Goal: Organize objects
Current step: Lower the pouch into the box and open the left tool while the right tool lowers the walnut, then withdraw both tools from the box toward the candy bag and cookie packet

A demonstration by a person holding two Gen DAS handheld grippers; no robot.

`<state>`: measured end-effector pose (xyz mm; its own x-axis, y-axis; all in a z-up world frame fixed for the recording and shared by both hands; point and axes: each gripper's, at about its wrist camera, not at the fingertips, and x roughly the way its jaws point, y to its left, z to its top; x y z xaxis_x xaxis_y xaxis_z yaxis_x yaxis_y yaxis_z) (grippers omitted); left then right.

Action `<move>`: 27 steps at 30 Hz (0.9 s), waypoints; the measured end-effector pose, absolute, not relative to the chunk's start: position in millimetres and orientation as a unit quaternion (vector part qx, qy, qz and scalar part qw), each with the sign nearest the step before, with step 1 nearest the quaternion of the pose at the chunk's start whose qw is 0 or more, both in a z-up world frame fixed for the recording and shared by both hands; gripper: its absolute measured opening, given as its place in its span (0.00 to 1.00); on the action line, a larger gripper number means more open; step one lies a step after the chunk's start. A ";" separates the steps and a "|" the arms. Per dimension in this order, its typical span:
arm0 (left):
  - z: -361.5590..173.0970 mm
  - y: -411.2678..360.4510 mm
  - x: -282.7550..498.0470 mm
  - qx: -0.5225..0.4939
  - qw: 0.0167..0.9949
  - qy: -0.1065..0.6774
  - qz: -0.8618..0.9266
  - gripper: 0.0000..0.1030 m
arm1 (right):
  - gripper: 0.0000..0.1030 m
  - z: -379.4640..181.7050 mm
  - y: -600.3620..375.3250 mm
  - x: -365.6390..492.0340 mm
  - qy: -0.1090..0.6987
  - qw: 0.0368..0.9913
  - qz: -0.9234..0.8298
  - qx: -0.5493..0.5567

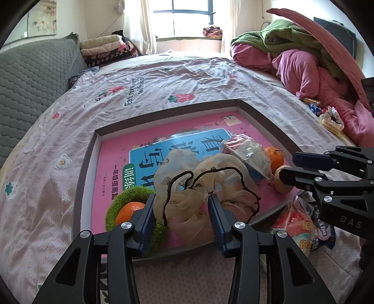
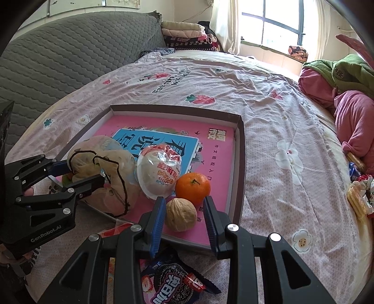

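- The right gripper (image 2: pixel 183 216) sits nearest, its jaws closed about a walnut (image 2: pixel 181 217) at the near right corner of the tray; the left blue pad (image 2: pixel 157 222) is against the shell, while the right finger looks a touch off it, so I cannot tell whether the nut is truly pinched.
- Below that gripper, on the bedsheet outside the tray, lies a dark biscuit packet (image 2: pixel 176 284).
- The left gripper (image 1: pixel 182 218) stands partly open at the tray's near edge, a crumpled cream cloth with black trim (image 1: pixel 198 187) bunched between its pads (image 1: pixel 149 224), which do not seem to press it.
- Left of that cloth, a tangerine (image 1: pixel 128 210) nests in a green knitted ring (image 1: pixel 131 194).
- Just beyond the walnut sits a second tangerine (image 2: pixel 192 187), touching a clear-wrapped round snack (image 2: pixel 159 173) on its left.
- All of these rest in a shallow brown-rimmed tray (image 2: pixel 242 163) lined by a pink workbook cover (image 2: pixel 152 127).
- The tray lies on a pale floral bedsheet (image 2: pixel 268 98).
- Far right, pink and green bedding (image 1: pixel 303 58) is heaped; far left, a grey quilted cushion (image 2: pixel 70 51); a window (image 1: pixel 191 16) behind.
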<state>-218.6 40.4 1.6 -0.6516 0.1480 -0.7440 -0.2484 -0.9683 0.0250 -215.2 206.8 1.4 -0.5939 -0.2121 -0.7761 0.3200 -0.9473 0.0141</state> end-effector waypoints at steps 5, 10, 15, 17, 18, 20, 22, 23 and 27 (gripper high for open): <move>1.8 40.2 -217.6 -0.409 0.109 0.060 0.904 0.50 | 0.32 1.6 206.8 -215.3 0.065 0.149 -0.891 0.425; 2.4 39.7 -216.1 -0.414 0.109 0.058 0.902 0.50 | 0.32 3.1 208.3 -215.1 0.063 0.149 -0.891 0.424; 6.1 36.8 -214.6 -0.415 0.112 0.051 0.901 0.56 | 0.32 6.4 209.7 -215.0 0.058 0.153 -0.893 0.420; 9.5 34.5 -213.6 -0.413 0.112 0.047 0.903 0.58 | 0.36 9.0 210.9 -214.0 0.056 0.153 -0.895 0.415; 12.2 32.4 -212.8 -0.411 0.114 0.041 0.904 0.59 | 0.38 11.0 212.1 -213.4 0.054 0.153 -0.896 0.413; 15.8 29.5 -211.6 -0.409 0.116 0.034 0.905 0.60 | 0.40 15.1 214.8 -212.3 0.046 0.156 -0.899 0.408; 19.9 26.7 -209.8 -0.406 0.118 0.027 0.906 0.61 | 0.41 19.7 218.4 -211.0 0.037 0.156 -0.901 0.403; 21.5 25.7 -208.9 -0.404 0.120 0.024 0.906 0.61 | 0.43 21.8 219.6 -210.2 0.034 0.156 -0.902 0.400; 28.3 25.7 -202.5 -0.399 0.130 0.018 0.907 0.62 | 0.45 30.0 226.1 -204.6 0.023 0.154 -0.908 0.388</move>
<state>-202.5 25.7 28.3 -0.6470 0.2218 -0.7295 -0.2510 -0.9654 -0.0709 -204.6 226.1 30.0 -0.6510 -0.2622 -0.7124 0.2976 -0.9515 0.0782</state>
